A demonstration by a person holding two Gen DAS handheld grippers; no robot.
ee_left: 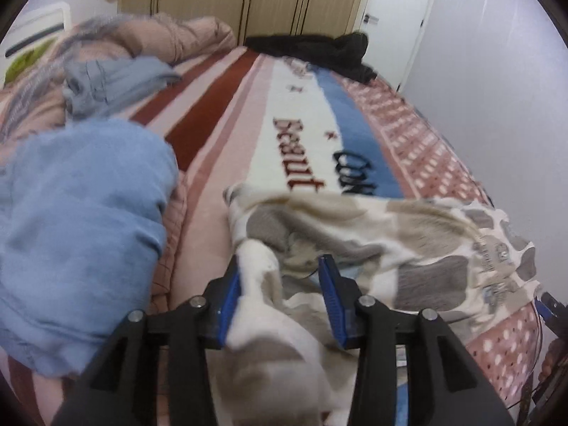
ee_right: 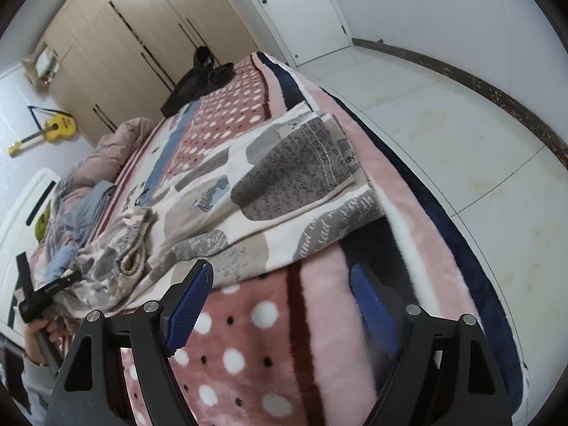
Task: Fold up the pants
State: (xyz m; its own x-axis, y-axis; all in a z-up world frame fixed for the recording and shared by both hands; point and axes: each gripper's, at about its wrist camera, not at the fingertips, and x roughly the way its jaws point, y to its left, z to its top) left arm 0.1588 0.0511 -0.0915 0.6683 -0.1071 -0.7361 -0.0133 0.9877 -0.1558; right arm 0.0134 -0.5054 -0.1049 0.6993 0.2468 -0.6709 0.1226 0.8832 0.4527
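Pants (ee_right: 255,191) with a grey and beige patch print are spread flat across the bed's pink patterned blanket (ee_right: 255,323), legs stacked near the edge, waistband (ee_right: 133,245) bunched up on the side. A fold of the waist end is seen between the blue pads of the left hand-held gripper (ee_left: 280,273), though whether it's actually pinched can't be told. The right hand-held gripper (ee_right: 284,277) is held wide open over the blanket, just short of the pants, with nothing in it.

Soft, even indoor light fills both views, with no glare and only faint shadows. The left wrist view is smeared by motion blur, worst on the pants (ee_left: 372,248). Fisheye distortion bends the wardrobe (ee_right: 117,53); black vignette rims every corner.
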